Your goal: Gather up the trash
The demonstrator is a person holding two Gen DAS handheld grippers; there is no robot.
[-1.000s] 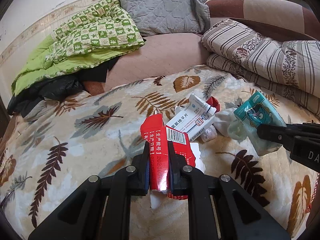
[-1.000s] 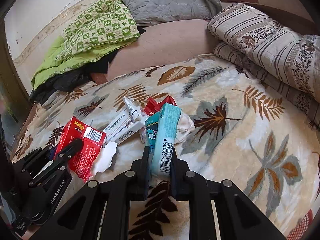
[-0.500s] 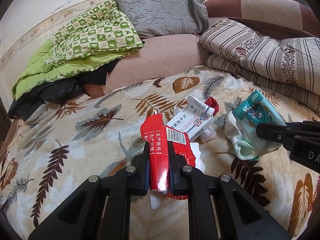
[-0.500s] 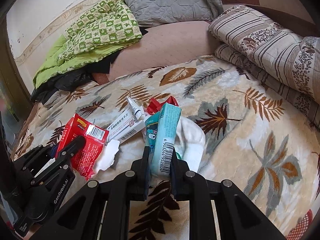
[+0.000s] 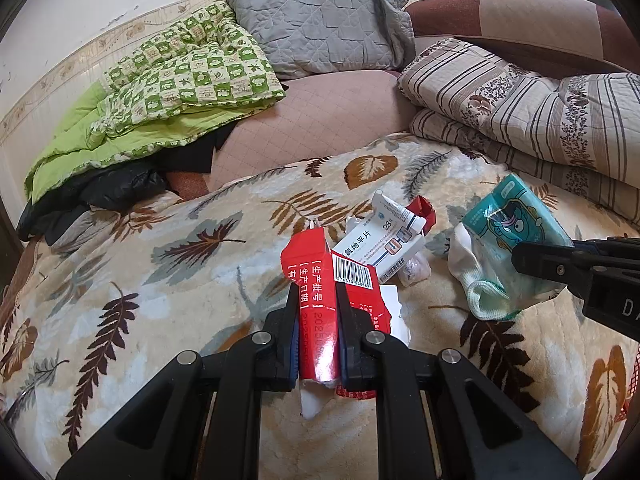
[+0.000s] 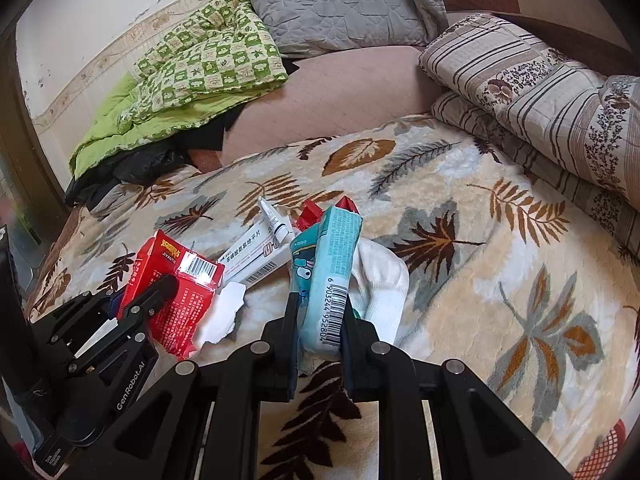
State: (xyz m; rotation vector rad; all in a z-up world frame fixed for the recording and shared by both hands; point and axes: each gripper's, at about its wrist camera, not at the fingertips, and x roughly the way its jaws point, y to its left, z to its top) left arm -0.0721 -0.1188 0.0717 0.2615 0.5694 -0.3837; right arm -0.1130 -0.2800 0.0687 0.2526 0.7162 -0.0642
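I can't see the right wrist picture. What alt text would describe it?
The right gripper pinches a teal tissue pack above a leaf-print blanket. To its left, the left gripper holds a red box, near a white medicine box and a sock.

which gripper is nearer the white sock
Right. The right gripper grips the teal tissue pack lying against the white sock; the left gripper, holding the red box, sits farther off.
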